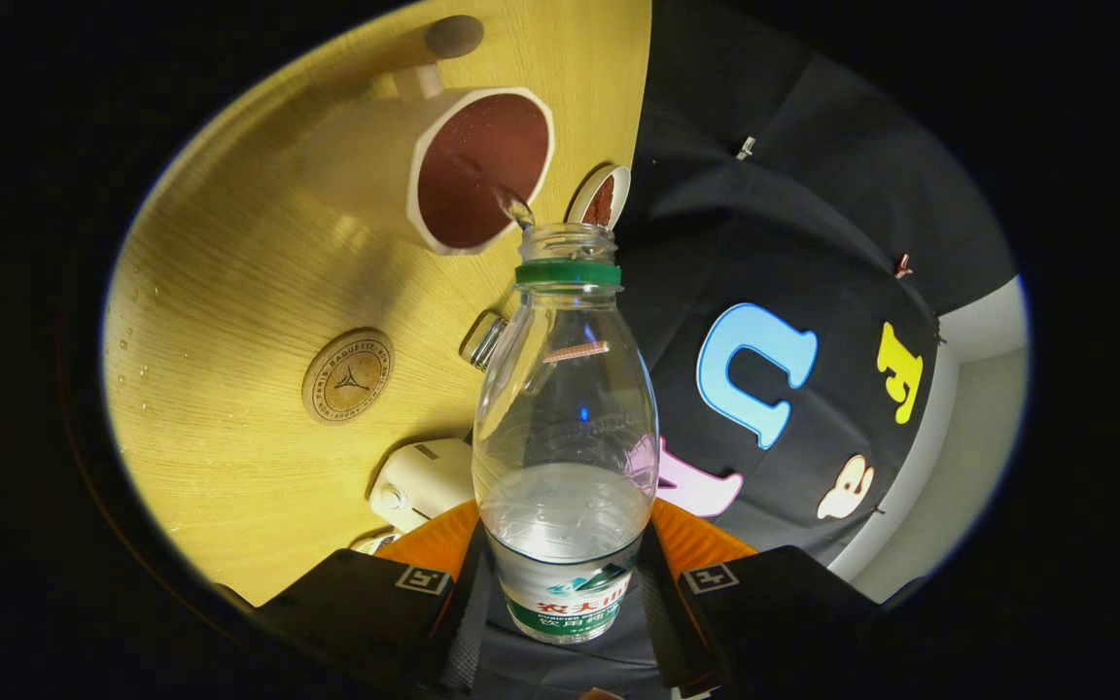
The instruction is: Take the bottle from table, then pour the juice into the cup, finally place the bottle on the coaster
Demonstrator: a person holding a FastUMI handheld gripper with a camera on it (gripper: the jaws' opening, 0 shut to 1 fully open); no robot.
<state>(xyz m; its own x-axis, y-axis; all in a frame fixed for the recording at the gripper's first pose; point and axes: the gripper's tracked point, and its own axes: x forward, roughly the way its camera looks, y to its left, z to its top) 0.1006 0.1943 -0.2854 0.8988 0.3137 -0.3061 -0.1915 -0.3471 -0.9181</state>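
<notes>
While the bottle [566,428] is tipped over like this, the pour is clearly the step in hand: the claw [565,593] is clamped on the bottle's lower body, one finger pressing each side around the label, and a thin stream is leaving the open neck into the cup [477,170] just beyond the mouth. Only the near rim of the cup sits under the neck, so I'd keep the tilt gentle and nudge the mouth further over the opening instead of cranking the angle. There are already a few droplets on the tabletop [249,292] off to the left, so splash is a real risk. Plenty of liquid is left near the claw end, so no need to rush it.

The coaster [348,375] lies to the left of the bottle, well apart from the cup, ready for the last step.

Hard to make out: how full the cup is, since its dark inside hides the level. A small round dish-like thing [603,197] peeks out right behind the neck, half covered. A shiny object [485,342] and a pale boxy thing [421,481] sit partly behind the bottle; can't tell what they are.
</notes>
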